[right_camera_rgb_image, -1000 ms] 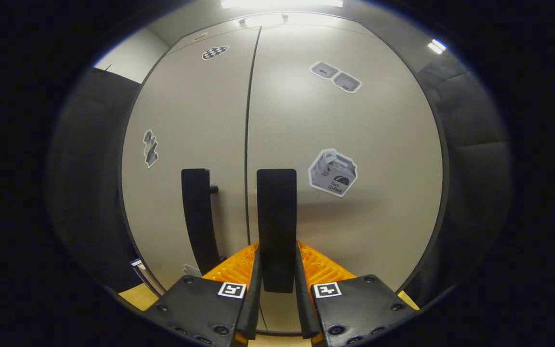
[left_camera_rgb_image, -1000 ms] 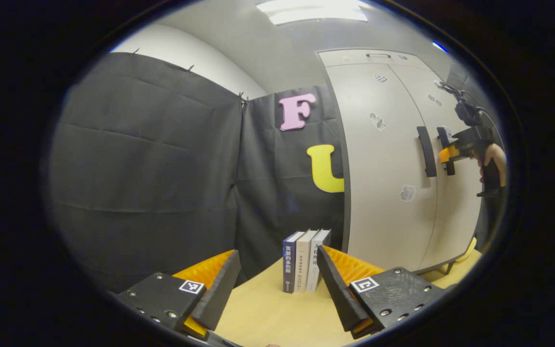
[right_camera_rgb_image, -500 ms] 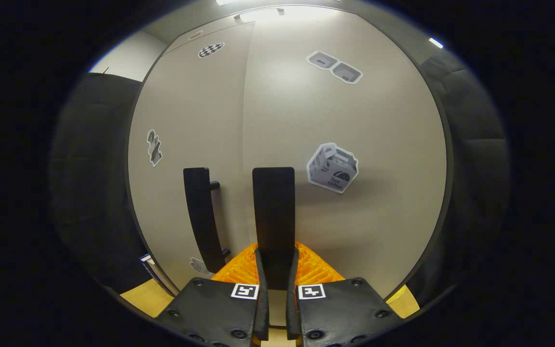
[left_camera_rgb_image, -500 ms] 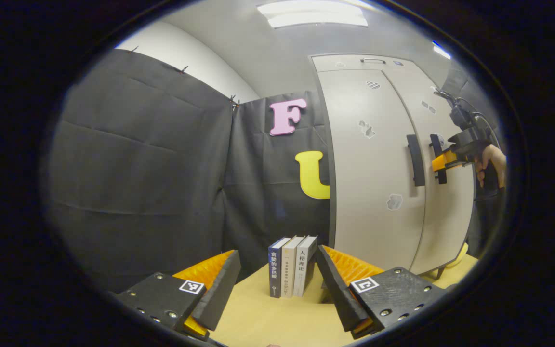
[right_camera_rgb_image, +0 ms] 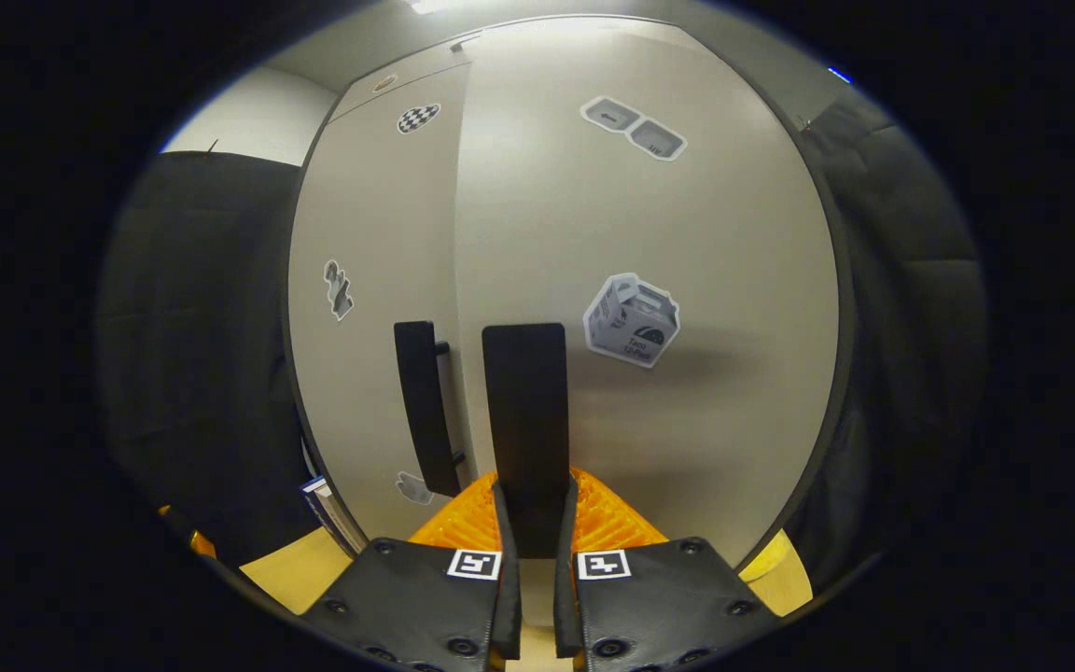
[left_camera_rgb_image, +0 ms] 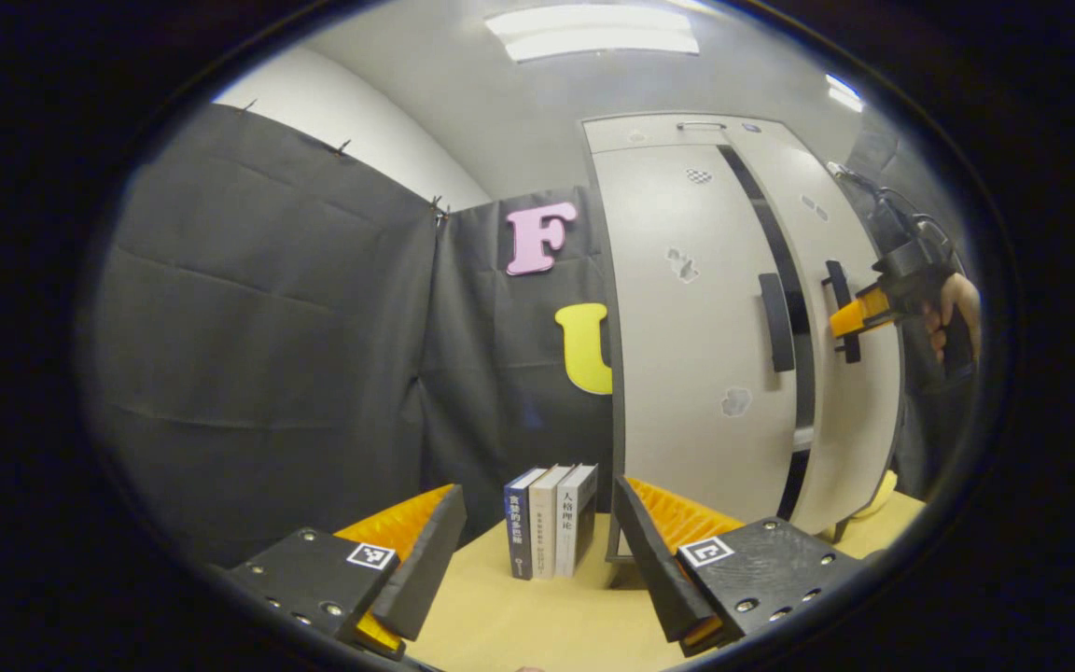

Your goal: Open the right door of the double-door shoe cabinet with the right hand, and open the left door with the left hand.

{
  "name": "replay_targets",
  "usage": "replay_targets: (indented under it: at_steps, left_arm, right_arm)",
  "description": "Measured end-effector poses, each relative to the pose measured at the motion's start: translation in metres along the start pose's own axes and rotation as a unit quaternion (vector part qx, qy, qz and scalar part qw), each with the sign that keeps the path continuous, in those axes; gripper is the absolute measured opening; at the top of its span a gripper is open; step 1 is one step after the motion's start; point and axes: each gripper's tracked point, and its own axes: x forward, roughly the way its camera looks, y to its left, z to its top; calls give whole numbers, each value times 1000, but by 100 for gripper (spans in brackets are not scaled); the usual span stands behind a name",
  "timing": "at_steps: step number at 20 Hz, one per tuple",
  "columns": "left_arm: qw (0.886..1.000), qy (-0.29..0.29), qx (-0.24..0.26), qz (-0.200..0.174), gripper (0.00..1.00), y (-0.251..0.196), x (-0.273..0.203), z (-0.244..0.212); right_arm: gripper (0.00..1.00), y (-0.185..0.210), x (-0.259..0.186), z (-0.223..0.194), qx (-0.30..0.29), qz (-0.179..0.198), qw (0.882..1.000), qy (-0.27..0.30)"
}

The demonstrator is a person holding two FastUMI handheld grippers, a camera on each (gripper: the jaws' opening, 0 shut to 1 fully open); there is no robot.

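The right tongs [right_camera_rgb_image: 531,523] clamp the right door's handle [right_camera_rgb_image: 525,411] at 6 o'clock; that door [left_camera_rgb_image: 850,373] stands ajar. The left tongs [left_camera_rgb_image: 537,551] gape apart before three books [left_camera_rgb_image: 551,532] on the surface [left_camera_rgb_image: 537,621].

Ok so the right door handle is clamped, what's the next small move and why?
Probably pull the right tongs further back, swinging the right door wider. They are shut on the right handle, and the left gripper view shows only a narrow dark gap beside the left door. The left tongs are open over the table, far from the left handle.
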Motion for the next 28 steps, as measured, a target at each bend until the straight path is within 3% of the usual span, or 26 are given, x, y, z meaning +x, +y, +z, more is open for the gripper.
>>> replay_targets:
  at_steps: [16,28]
  left_arm:
    - [999,-26,14,-20,94,-54,-28,31]
    - [996,-38,19,-84,94,-121,-42,47]
  right_arm:
    - [16,-18,-56,3,4,64,998,-4]
    - [15,-43,-92,-3,21,69,997,-8]
